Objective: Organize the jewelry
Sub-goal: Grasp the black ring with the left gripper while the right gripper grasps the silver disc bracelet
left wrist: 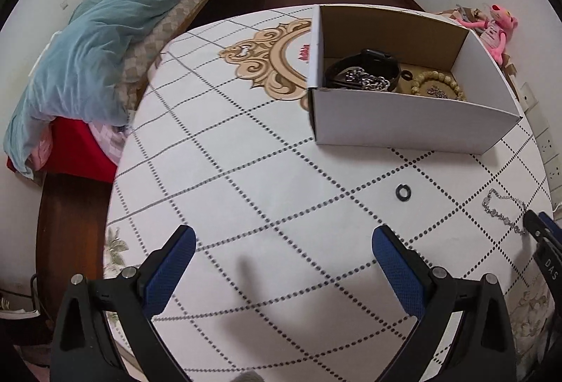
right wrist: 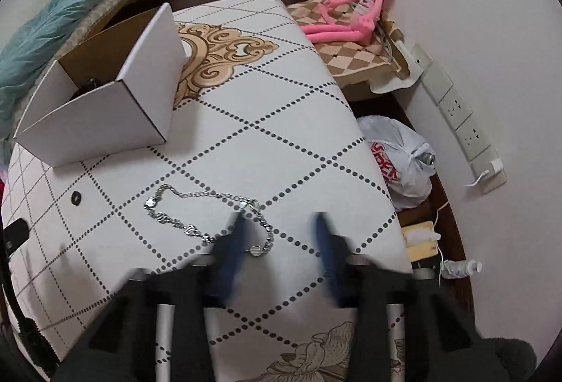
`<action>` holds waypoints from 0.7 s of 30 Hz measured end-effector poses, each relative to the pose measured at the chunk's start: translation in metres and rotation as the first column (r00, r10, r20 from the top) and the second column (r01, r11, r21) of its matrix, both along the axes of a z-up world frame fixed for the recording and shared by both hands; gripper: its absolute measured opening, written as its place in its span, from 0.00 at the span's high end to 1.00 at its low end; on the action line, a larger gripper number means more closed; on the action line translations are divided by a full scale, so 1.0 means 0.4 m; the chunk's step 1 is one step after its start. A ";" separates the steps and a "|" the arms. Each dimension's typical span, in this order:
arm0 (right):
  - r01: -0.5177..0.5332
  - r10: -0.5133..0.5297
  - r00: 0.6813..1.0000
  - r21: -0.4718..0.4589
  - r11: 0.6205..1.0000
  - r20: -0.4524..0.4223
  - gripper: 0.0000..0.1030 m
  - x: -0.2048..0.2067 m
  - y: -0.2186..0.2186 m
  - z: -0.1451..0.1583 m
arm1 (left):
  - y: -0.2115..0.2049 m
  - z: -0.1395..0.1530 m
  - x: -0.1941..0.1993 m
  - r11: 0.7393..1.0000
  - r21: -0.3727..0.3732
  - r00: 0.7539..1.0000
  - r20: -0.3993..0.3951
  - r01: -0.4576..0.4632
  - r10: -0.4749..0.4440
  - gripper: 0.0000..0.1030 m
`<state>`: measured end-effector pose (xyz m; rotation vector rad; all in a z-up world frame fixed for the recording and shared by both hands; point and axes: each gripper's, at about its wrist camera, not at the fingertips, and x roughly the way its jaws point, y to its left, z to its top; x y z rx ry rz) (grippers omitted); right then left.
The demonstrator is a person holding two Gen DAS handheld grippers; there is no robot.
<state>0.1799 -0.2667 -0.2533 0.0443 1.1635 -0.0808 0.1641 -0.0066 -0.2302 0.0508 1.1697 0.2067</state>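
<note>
A white cardboard box (left wrist: 404, 122) stands on the table and holds a black watch (left wrist: 365, 64), a silver chain (left wrist: 368, 79), a bead bracelet (left wrist: 439, 83) and a small dark ring. It also shows in the right wrist view (right wrist: 105, 115). A black ring (left wrist: 403, 193) lies on the table in front of it, and shows in the right wrist view (right wrist: 75, 196). A silver chain bracelet (right wrist: 196, 213) lies by my right gripper (right wrist: 281, 224), which is open with its left finger over the chain's near end. My left gripper (left wrist: 284, 241) is open and empty above the table.
The table (left wrist: 228, 171) has a white cloth with dotted diamond lines. A bed with a blue quilt (left wrist: 105, 48) is to the left. A pink plush toy (right wrist: 351, 13), a plastic bag (right wrist: 400, 160) and wall sockets (right wrist: 456, 115) are to the right.
</note>
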 end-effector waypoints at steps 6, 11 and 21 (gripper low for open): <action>0.004 -0.004 1.000 0.050 0.999 -0.016 0.98 -0.005 -0.014 0.005 | -0.047 -0.017 0.034 0.995 -0.067 0.997 0.016 0.073 -0.072 0.01; 0.039 -0.037 0.999 0.116 0.992 -0.019 0.99 -0.041 -0.034 0.007 | -0.097 -0.044 0.056 0.986 -0.093 0.991 0.011 0.136 -0.136 0.02; 0.072 -0.068 0.997 0.146 0.987 -0.031 0.98 -0.056 -0.047 0.010 | -0.135 -0.062 0.077 0.968 -0.149 0.979 0.032 0.202 -0.199 0.83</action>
